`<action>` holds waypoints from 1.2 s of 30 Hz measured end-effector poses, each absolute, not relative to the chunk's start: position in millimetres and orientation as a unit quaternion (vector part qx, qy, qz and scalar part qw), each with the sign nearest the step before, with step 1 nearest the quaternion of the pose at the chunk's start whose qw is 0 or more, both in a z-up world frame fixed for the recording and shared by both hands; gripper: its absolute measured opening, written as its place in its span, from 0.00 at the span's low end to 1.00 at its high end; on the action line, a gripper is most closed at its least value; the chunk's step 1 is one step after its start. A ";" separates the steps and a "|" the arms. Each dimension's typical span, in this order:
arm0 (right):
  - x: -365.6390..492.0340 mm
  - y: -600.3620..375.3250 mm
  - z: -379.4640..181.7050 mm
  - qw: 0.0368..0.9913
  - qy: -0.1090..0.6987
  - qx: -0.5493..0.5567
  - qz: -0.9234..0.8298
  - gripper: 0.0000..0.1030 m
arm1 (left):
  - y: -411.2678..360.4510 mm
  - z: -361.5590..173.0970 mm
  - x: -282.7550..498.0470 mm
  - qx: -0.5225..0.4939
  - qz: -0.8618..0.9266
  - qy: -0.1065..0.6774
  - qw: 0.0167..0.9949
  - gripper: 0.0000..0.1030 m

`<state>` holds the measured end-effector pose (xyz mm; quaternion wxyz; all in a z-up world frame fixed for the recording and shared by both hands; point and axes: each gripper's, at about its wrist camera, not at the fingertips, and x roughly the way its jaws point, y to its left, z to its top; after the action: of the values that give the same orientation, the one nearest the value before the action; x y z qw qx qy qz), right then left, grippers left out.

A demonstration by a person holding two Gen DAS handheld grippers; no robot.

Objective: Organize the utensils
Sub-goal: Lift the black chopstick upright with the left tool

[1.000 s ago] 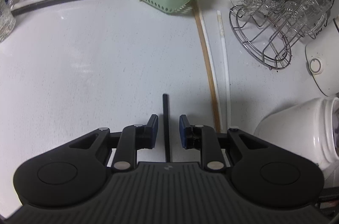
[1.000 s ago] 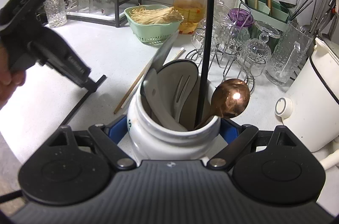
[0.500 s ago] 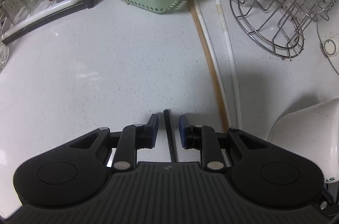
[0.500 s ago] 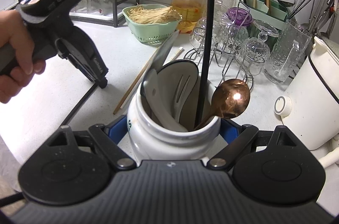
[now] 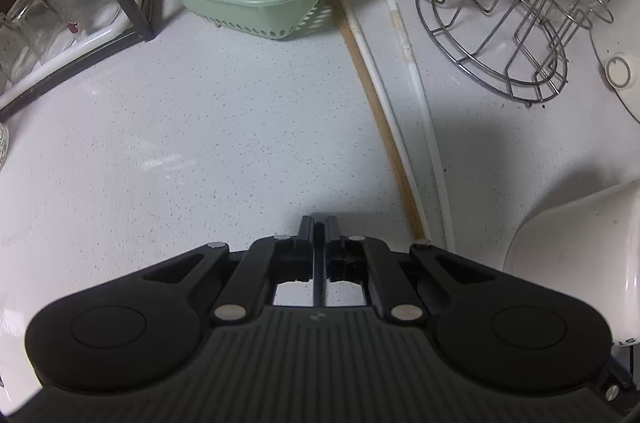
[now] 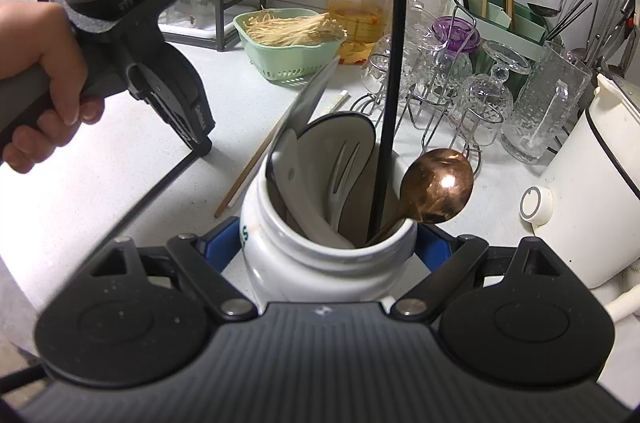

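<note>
Left tongs (image 5: 319, 225) just clamped onto black chopstick (image 5: 318, 283) on worktop (image 5: 200, 143), left of white utensil crock (image 6: 320, 255), right tongs (image 6: 326, 247) gripping the crock's sides

Each hand-held gripper has a matte black body with a ribbed top plate, two round caps at the sides and angled black link arms fixed with silver rivets. The left hand-held gripper (image 5: 316, 225) ends in black fingers; the right hand-held gripper (image 6: 328, 247) carries blue pads (image 6: 218, 247). The left unit bears a lit screen, perhaps a phone, above a grey grip.
</note>
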<state>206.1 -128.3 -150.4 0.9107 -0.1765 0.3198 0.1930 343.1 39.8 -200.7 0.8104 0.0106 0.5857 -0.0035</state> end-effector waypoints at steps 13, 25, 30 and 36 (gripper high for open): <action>209.7 -125.8 -151.6 0.911 0.314 -0.181 0.197 0.90 | 36.6 -121.0 296.7 -0.018 -0.031 0.493 0.870 0.05; 209.5 -124.2 -152.1 0.914 0.311 -0.177 0.191 0.90 | 17.2 -35.7 241.2 -0.039 -0.079 0.400 0.912 0.05; 208.9 -125.2 -152.9 0.915 0.308 -0.177 0.191 0.90 | 4.2 -10.0 224.4 -0.042 -0.111 0.375 0.919 0.05; 208.8 -125.7 -153.6 0.916 0.305 -0.176 0.192 0.90 | -12.3 4.2 209.8 -0.027 -0.126 0.354 0.926 0.05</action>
<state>208.8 -125.7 -153.6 0.9160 -0.1760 0.3051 0.1921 209.8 -12.3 4.2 0.9263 -0.0271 0.3541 -0.1263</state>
